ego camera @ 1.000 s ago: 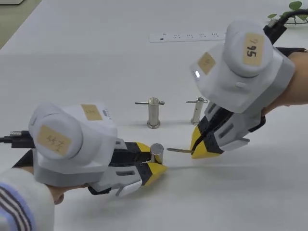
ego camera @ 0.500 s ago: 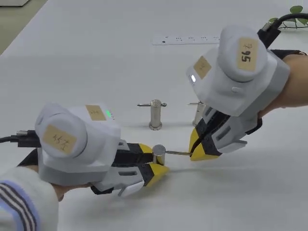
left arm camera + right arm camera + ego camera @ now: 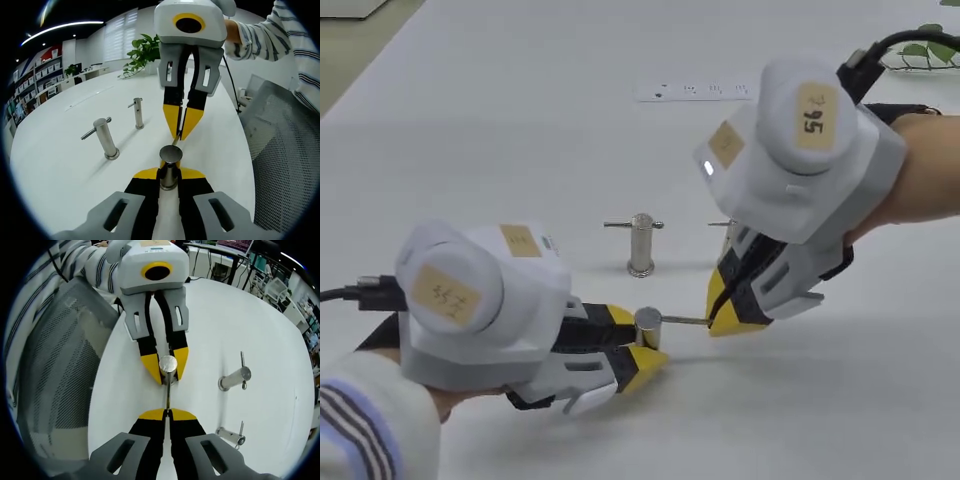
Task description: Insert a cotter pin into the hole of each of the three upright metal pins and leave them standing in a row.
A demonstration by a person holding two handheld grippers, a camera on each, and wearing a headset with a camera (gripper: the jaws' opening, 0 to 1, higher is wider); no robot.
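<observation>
Head view: with the left gripper (image 3: 638, 340) we clamp the pin (image 3: 648, 322) upright to steady it; with the right gripper (image 3: 725, 318) we pinch the cotter (image 3: 686, 320), levelled at its hole.

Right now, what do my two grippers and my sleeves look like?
Both the left gripper and the right gripper are rounded and white, with black jaws tipped yellow, tan handwritten stickers and black cables. The sleeve is white with dark stripes.
</observation>
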